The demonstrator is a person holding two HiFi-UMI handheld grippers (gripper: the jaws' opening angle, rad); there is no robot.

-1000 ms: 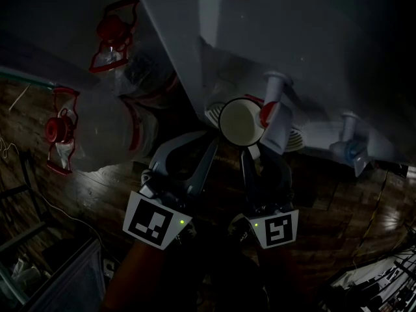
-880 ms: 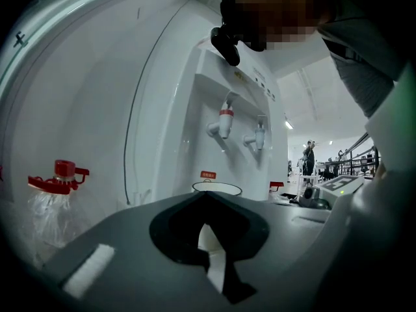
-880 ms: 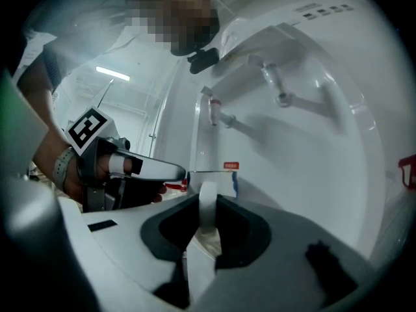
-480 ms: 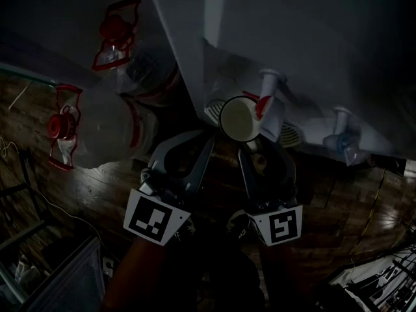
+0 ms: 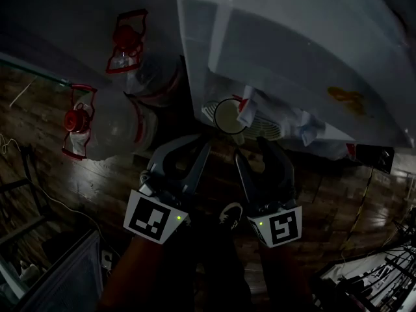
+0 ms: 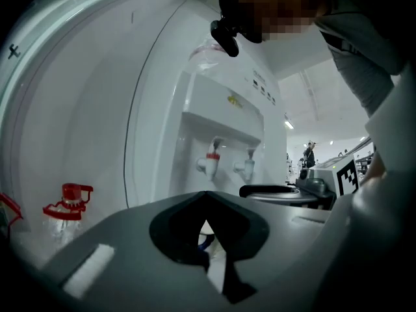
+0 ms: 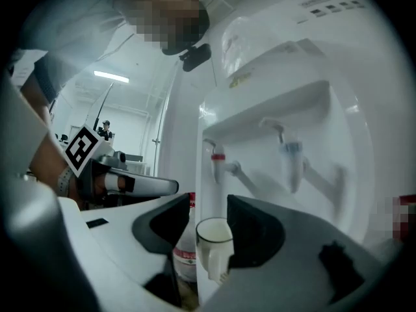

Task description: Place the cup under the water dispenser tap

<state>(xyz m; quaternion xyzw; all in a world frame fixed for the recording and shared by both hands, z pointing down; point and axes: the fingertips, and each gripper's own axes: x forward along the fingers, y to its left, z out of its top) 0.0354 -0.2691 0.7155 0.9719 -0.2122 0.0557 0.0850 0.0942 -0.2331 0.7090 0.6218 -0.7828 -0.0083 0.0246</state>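
Note:
The white cup (image 5: 229, 116) stands on the drip tray (image 5: 268, 131) of the white water dispenser (image 5: 292, 38), right under the red tap (image 5: 246, 105). In the right gripper view the cup (image 7: 214, 242) shows beyond the gap between the jaws, below the red tap (image 7: 218, 158). My right gripper (image 5: 253, 151) (image 7: 209, 208) is opening, and its pads are clear of the cup. My left gripper (image 5: 198, 145) (image 6: 207, 194) hangs beside it with its tips together and holds nothing.
Two large water bottles (image 5: 110, 125) (image 5: 143, 73) with red caps lie left of the dispenser on the dark wooden floor. The blue tap (image 7: 291, 151) is to the right of the red one. A crate (image 5: 45, 272) and cables sit at lower left.
The right jaws have spread off the cup, which stays on the tray. Both grippers have pulled back from the dispenser and risen.

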